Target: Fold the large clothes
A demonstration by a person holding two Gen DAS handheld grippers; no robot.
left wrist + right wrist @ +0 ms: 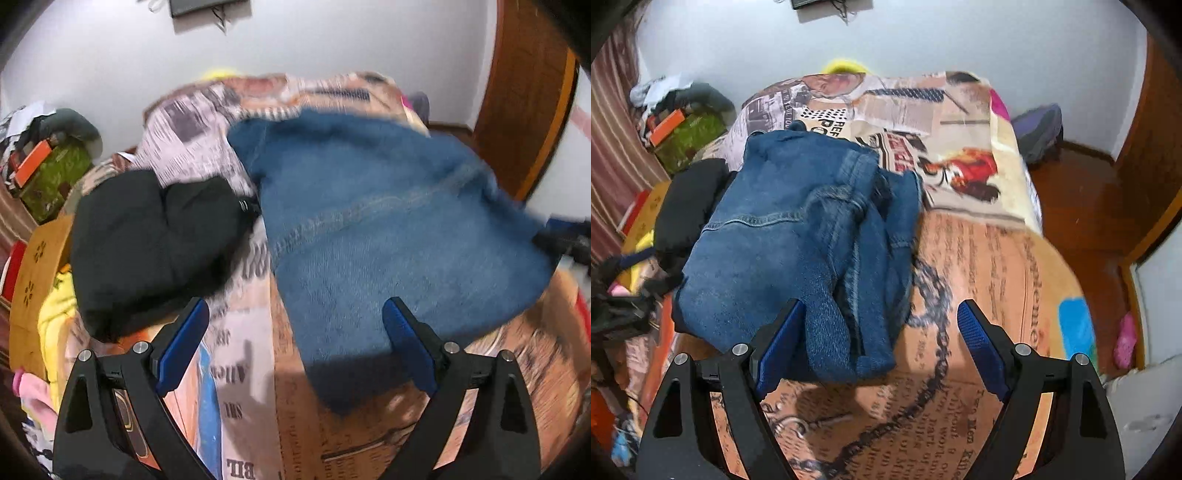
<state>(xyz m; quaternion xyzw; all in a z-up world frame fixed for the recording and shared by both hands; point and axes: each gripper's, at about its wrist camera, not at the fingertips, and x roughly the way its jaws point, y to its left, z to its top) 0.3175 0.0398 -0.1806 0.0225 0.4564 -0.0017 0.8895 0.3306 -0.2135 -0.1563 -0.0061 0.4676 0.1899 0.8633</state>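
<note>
Our left gripper hangs with jaws spread wide, nothing between them; our right gripper gapes likewise, empty. Beneath both lies a newspaper-print blanket covering the bed, white wall behind, wooden floor alongside. The folded jeans rest on it, long axis running away from us, beside a black garment.

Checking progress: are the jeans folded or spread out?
Folded: the jeans lie doubled into a compact bundle with stacked layers on the printed blanket.
</note>
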